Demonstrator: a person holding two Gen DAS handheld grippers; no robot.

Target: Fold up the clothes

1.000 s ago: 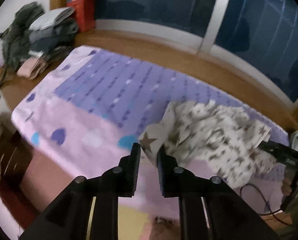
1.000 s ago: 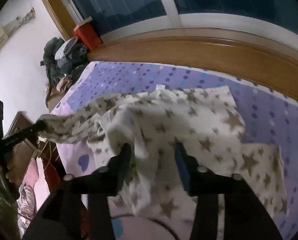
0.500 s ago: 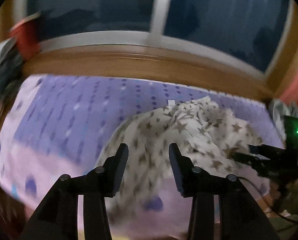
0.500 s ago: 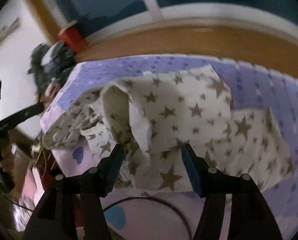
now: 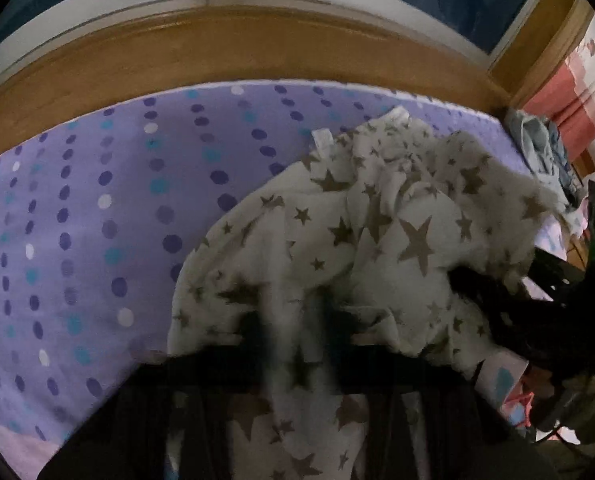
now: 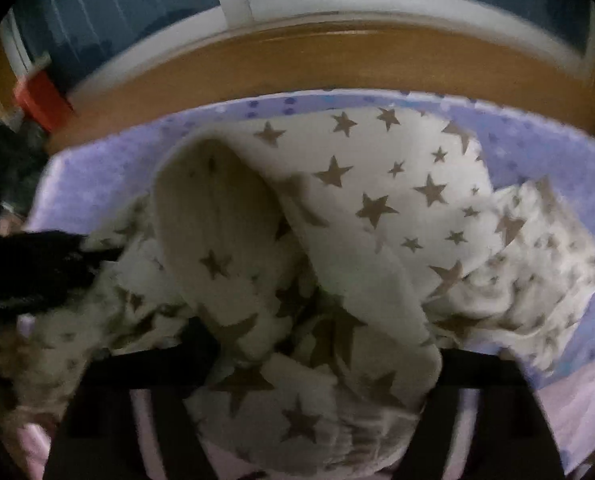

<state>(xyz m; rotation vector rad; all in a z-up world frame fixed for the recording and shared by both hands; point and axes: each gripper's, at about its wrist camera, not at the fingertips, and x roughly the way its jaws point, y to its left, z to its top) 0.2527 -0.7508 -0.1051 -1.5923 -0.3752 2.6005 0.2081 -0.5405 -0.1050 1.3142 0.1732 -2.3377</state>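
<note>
The left gripper (image 5: 293,332) is seen low in its own view, blurred, its two dark fingers (image 5: 253,336) set close together with star-printed cloth (image 5: 377,240) caught between and draped over them — whether a firm grip is made cannot be told. The right gripper (image 6: 321,344) is held with its fingers (image 6: 201,340) spread wide apart, the cloth bunched in the gap and hiding the right-hand tip. In each view the other gripper is glimpsed at the frame edge, dark and blurred.
</note>
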